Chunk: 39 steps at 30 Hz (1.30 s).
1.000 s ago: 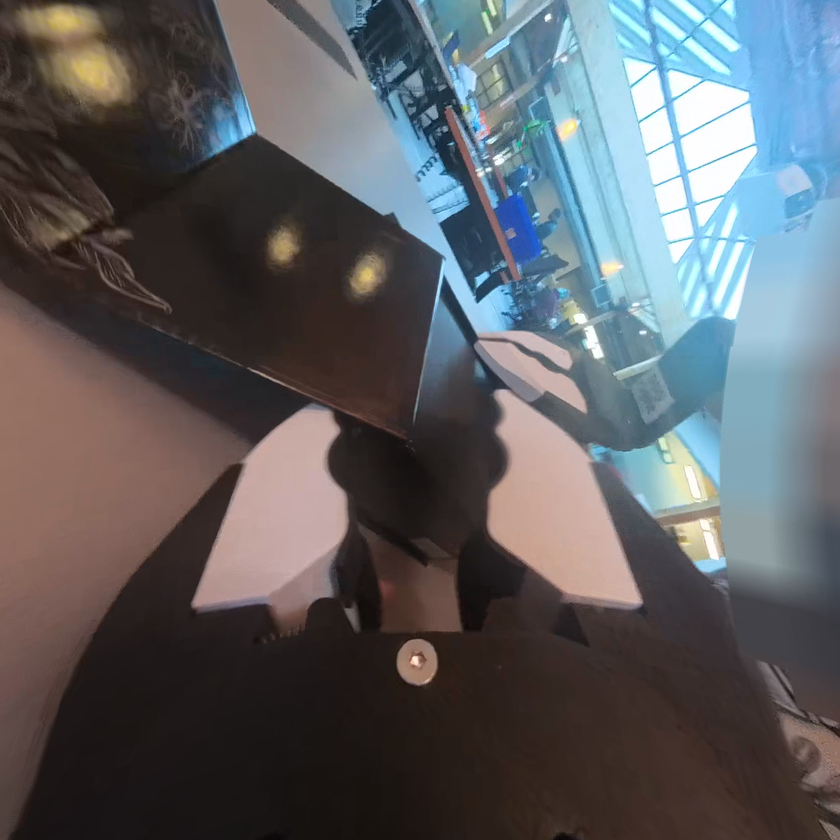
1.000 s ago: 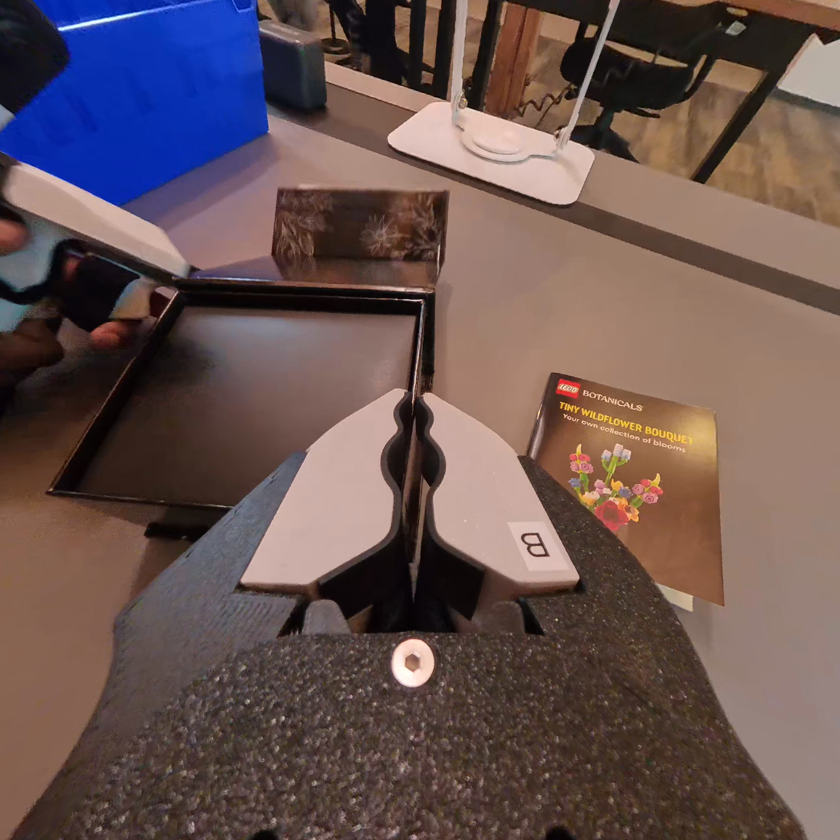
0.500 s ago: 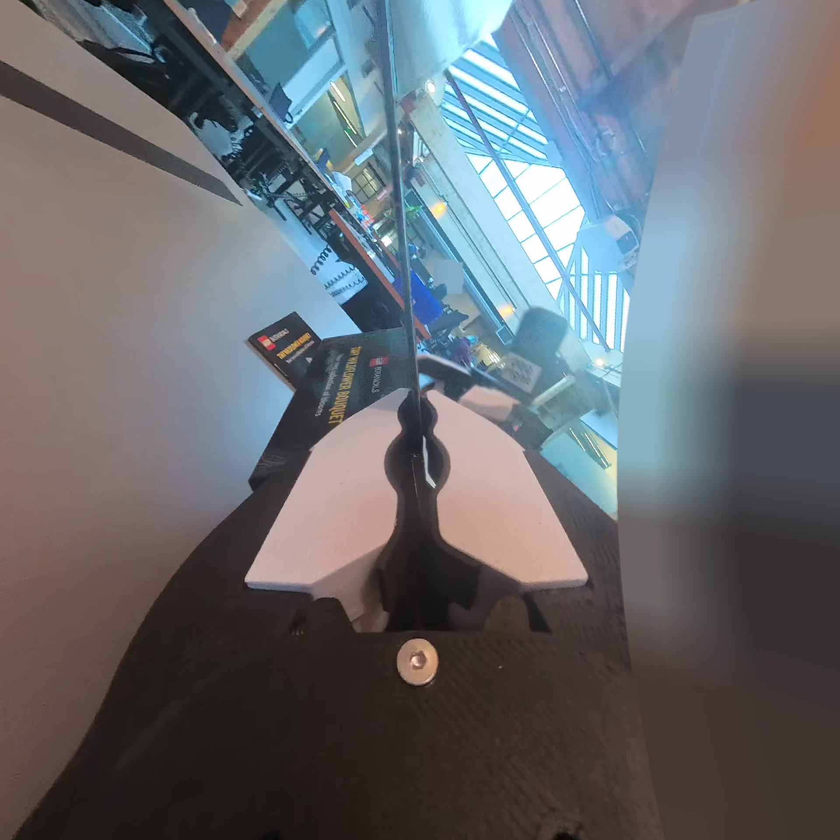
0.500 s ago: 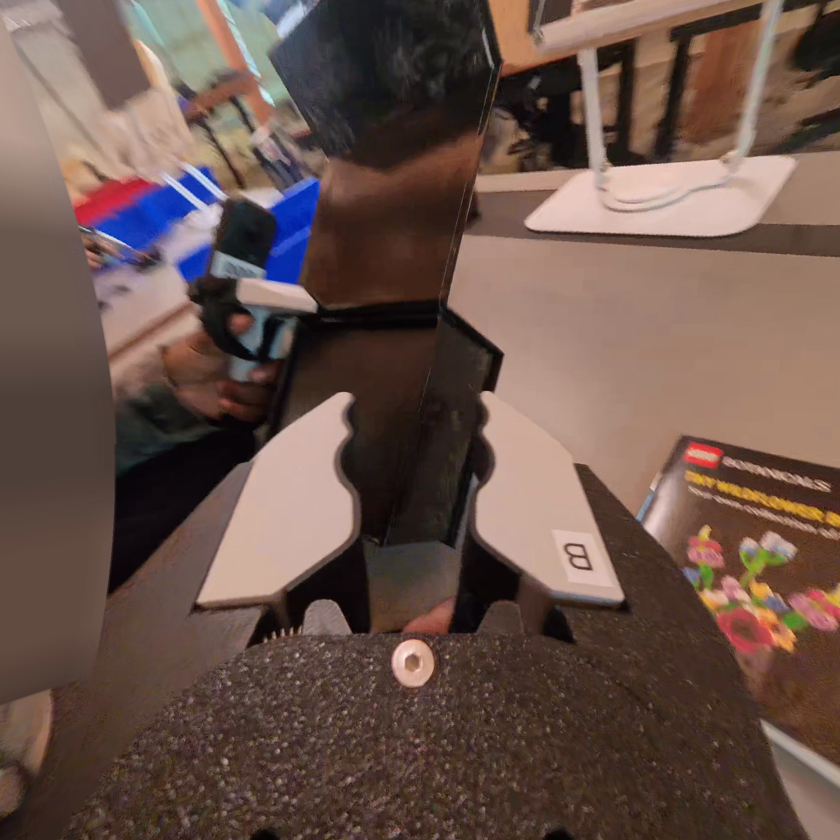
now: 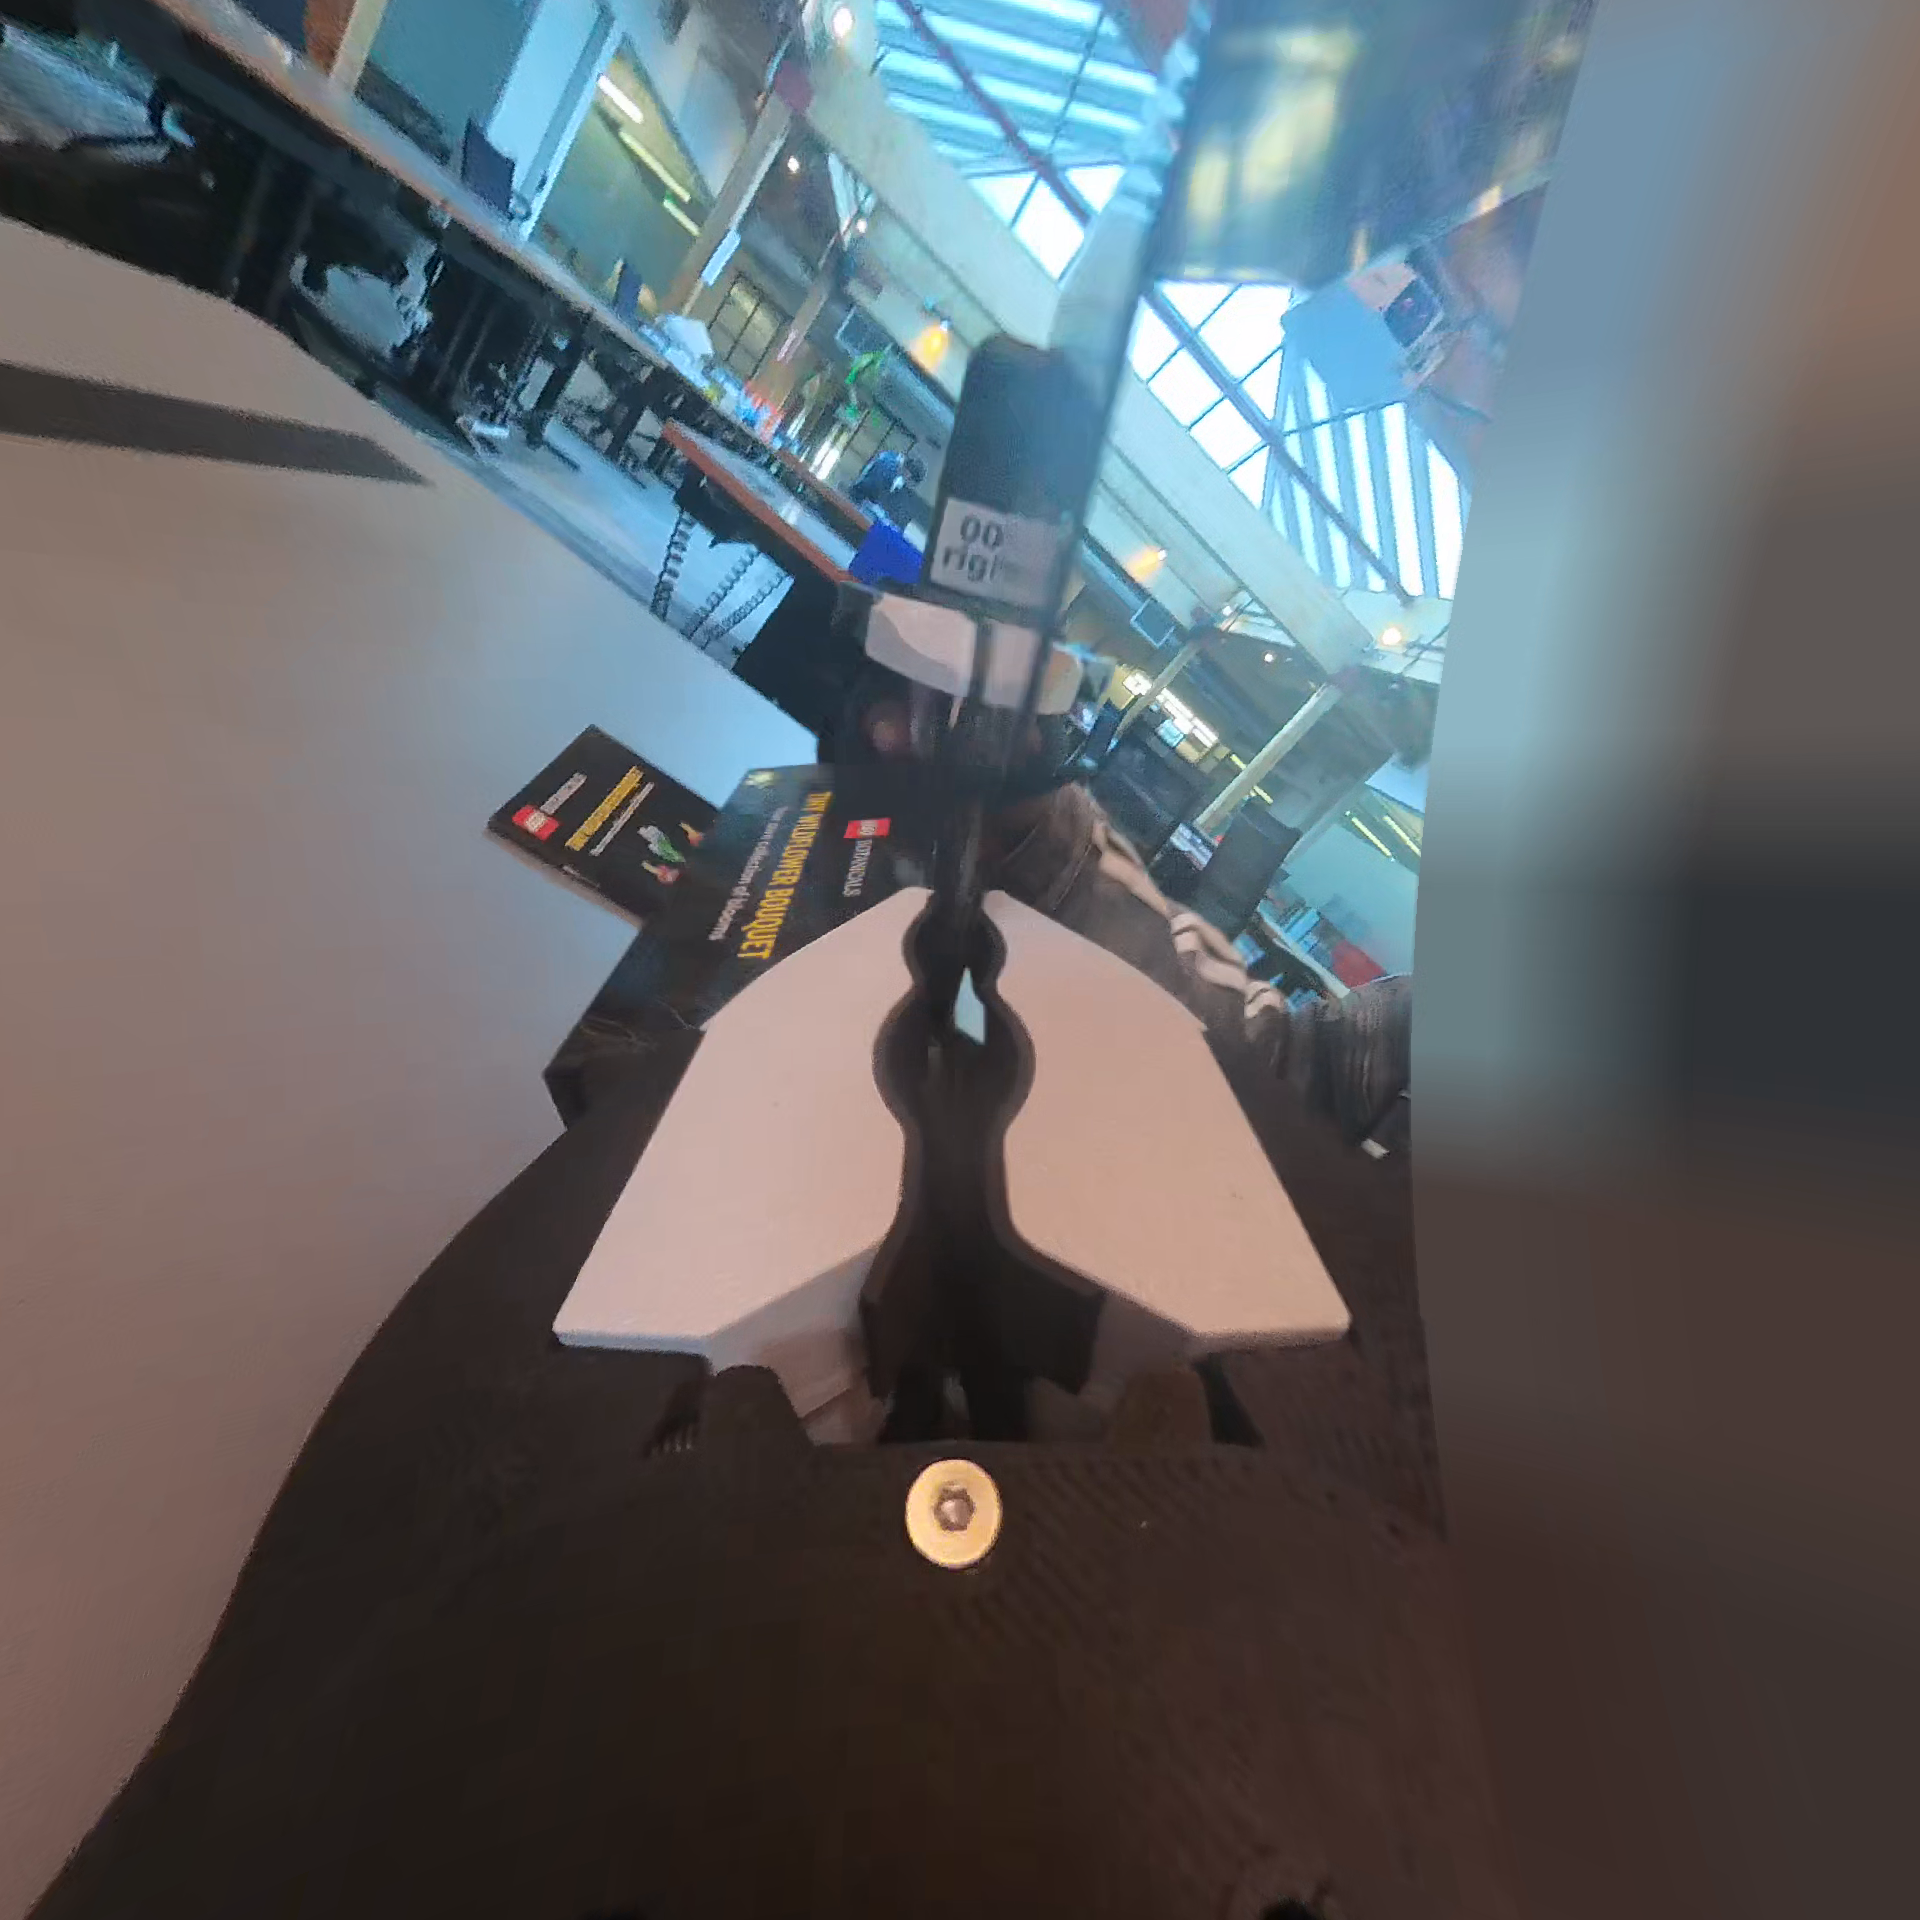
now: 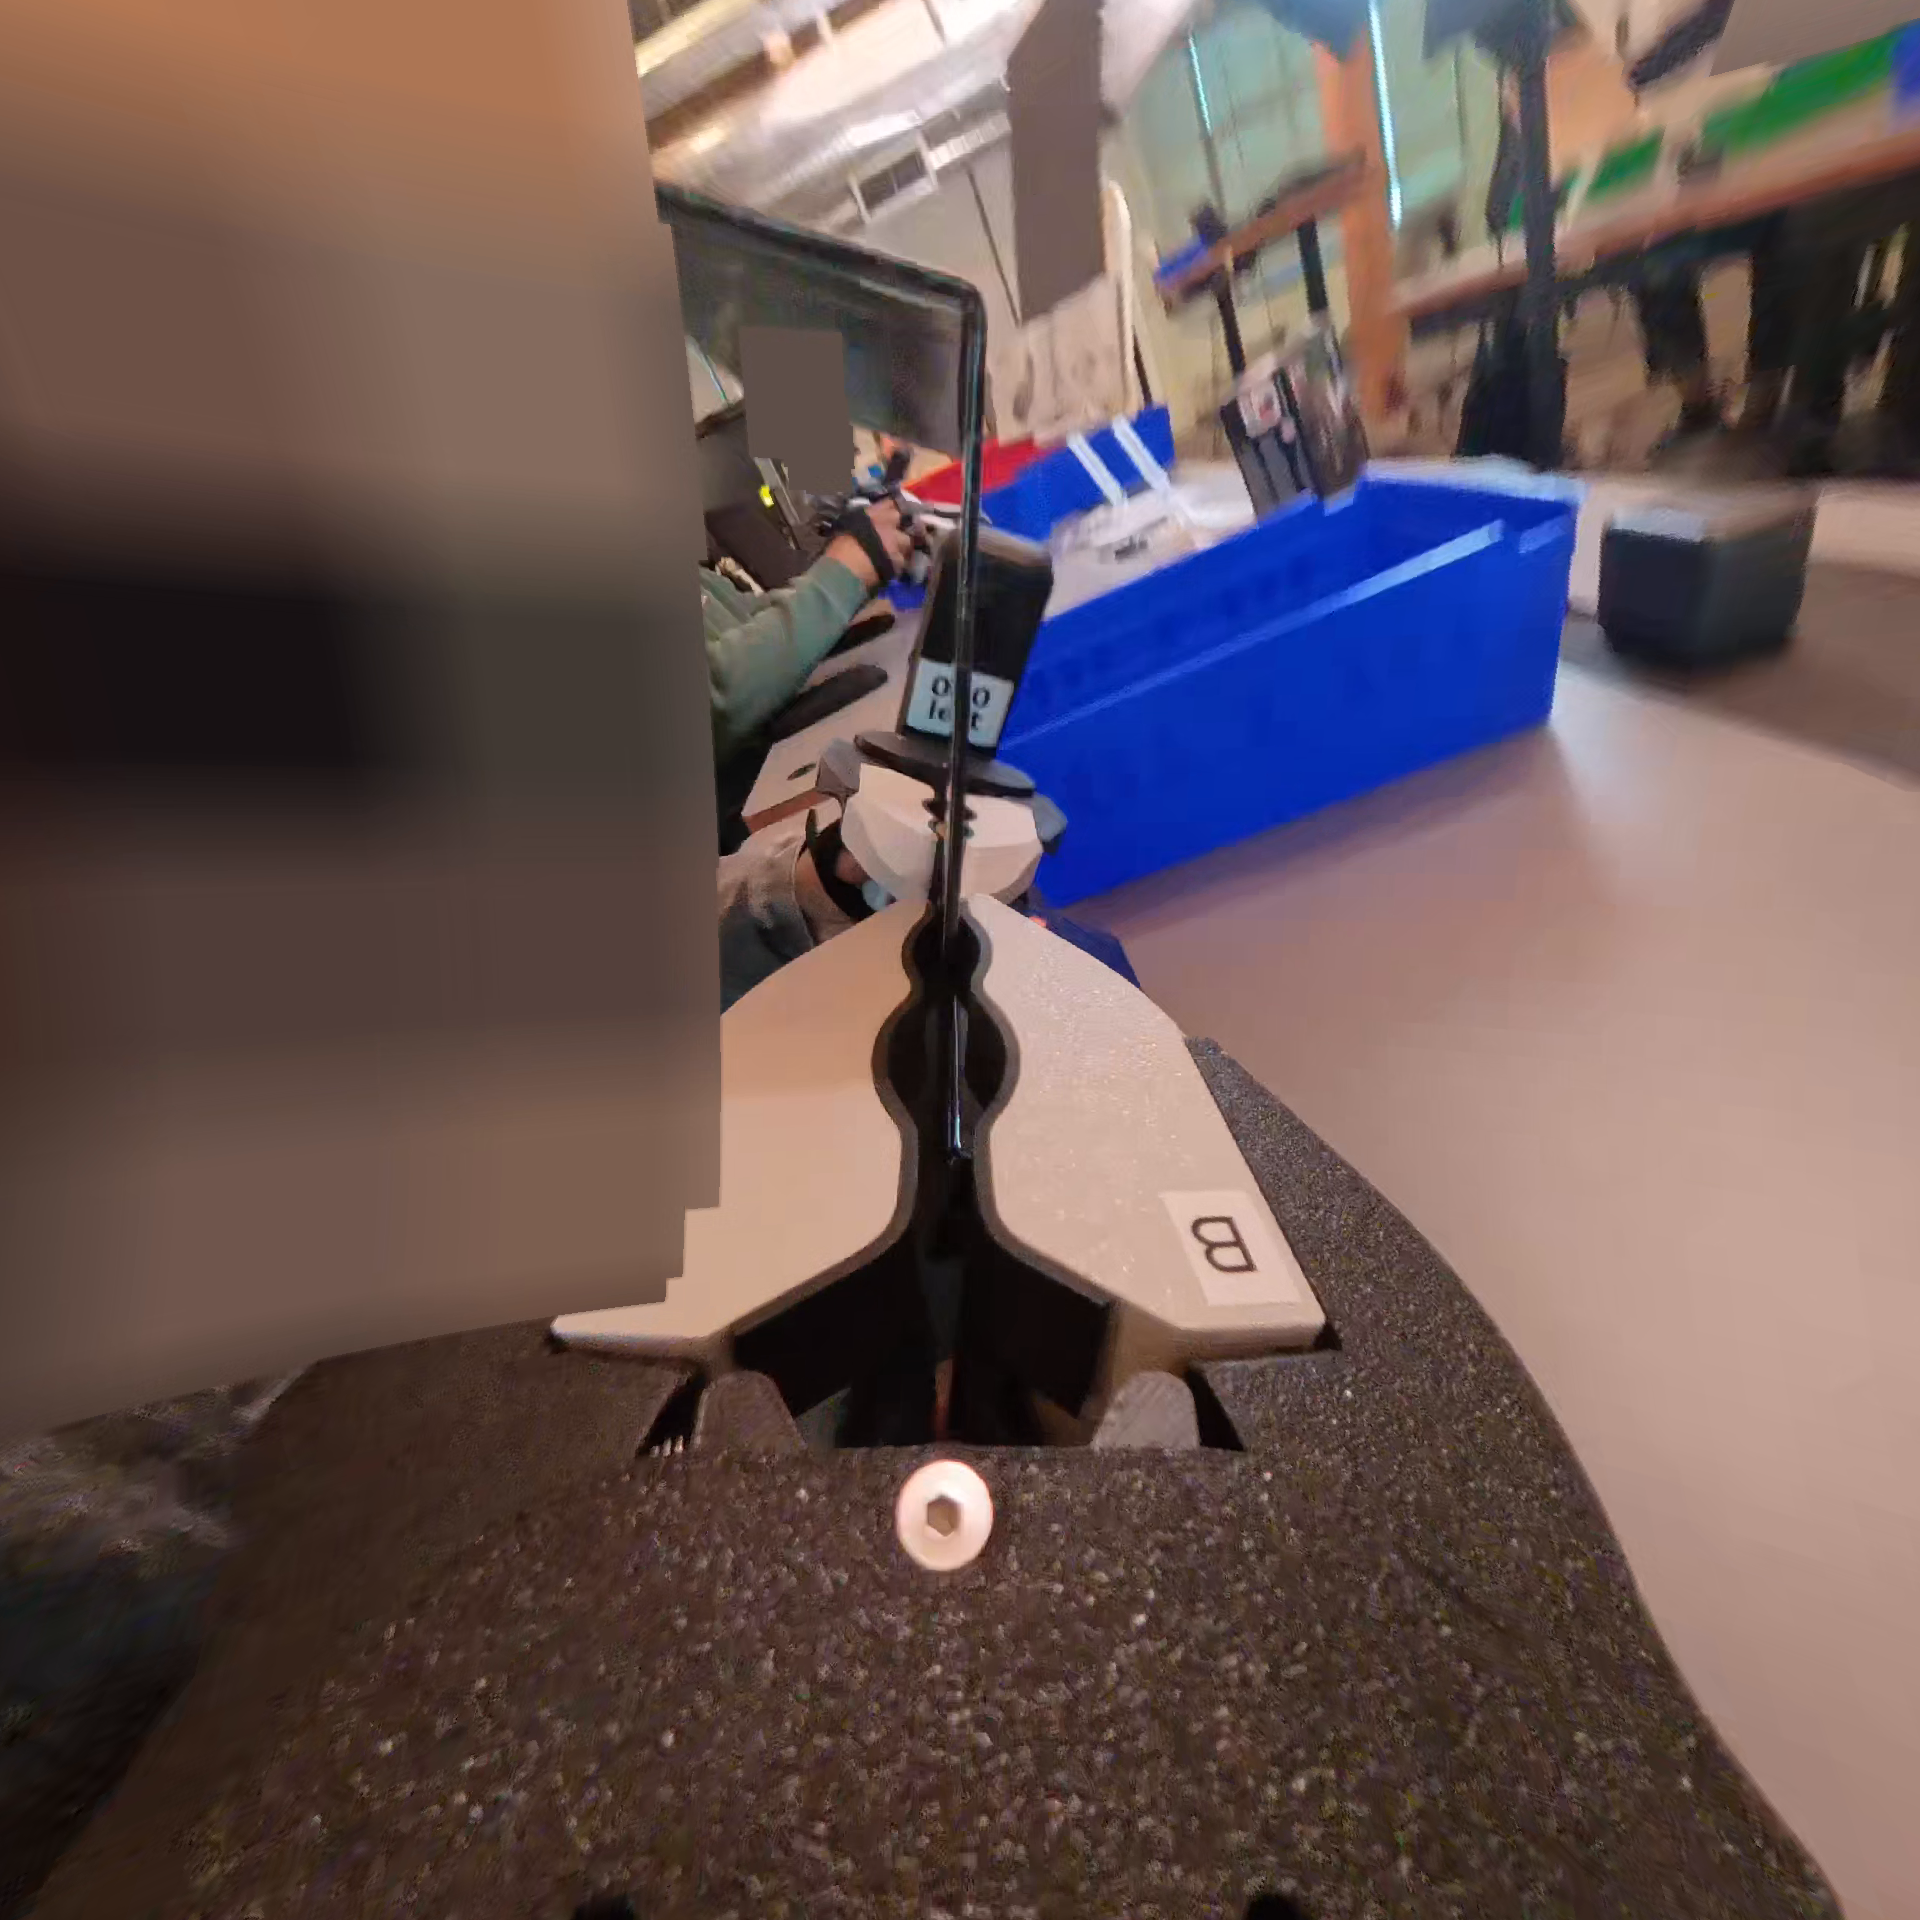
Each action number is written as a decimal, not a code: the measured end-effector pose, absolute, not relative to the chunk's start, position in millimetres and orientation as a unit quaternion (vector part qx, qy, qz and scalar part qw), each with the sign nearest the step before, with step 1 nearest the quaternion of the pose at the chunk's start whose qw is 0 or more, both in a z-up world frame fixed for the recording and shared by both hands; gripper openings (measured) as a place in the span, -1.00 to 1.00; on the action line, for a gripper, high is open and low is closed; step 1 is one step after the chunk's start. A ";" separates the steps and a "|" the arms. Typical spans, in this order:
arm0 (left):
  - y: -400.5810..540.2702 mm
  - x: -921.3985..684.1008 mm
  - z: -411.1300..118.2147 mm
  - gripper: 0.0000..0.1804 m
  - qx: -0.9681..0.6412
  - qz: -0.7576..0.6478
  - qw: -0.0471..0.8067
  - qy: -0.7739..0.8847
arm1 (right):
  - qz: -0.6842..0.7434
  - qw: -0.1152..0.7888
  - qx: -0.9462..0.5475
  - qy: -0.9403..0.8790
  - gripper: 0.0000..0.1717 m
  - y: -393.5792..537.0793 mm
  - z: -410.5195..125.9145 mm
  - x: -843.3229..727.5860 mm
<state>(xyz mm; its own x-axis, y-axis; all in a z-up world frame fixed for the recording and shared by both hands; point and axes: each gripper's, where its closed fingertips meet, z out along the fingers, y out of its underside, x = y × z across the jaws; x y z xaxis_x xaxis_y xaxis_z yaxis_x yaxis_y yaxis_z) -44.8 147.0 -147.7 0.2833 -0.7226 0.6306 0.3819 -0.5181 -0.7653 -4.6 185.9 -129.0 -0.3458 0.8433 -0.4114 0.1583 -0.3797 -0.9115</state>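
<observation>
The left tool (image 5: pixel 961 914) has its two pale fingers (image 5: pixel 790 1101) drawn almost together on the thin edge of a black cardboard box panel (image 5: pixel 1101 343), which rises edge-on from between the tips toward the ceiling. The right tool (image 6: pixel 951 920) is likewise closed, its grey fingers (image 6: pixel 1091 1091) pinching the same thin black sheet (image 6: pixel 961 582) from the opposite end, so the panel is seen only as a dark line running up to a rounded corner. Each tool shows in the other's view, directly beyond its own tips: the right one (image 5: pixel 966 644) straight ahead of the left, the left one (image 6: pixel 940 831) straight ahead of the right. The two seem to grip opposite edges so that the piece hangs upright in the air between them, lifted clear of the grey bench (image 6: pixel 1558 1039) and steadied against twisting. Below the left tool, on the bench, lie a black printed box part (image 5: pixel 748 904) and, just beside it, a dark booklet (image 5: pixel 603 821) with small flower pictures, both flat and apart from the held panel. Behind the right tool's line of sight a large blue bin (image 6: pixel 1299 707) stands on the bench, with a small dark case (image 6: pixel 1704 582) near its far end. A person's sleeve (image 6: pixel 779 634) shows farther back. Blurred patches cover one side of each view.
</observation>
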 end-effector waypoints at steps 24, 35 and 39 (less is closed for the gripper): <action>146.6 -27.0 -181.5 -0.14 -0.702 -0.521 0.461 0.155 | 0.743 0.239 -0.499 -0.377 -0.93 200.0 -103.4 -21.8; 150.2 -50.0 -155.9 -0.16 -0.673 -0.515 0.519 0.114 | 0.696 0.253 -0.593 -0.315 -0.18 217.4 -115.6 -11.6; 147.5 -58.4 -147.4 -0.16 -0.659 -0.525 0.528 0.109 | 0.657 0.277 -0.595 -0.371 0.12 197.5 -132.1 -2.6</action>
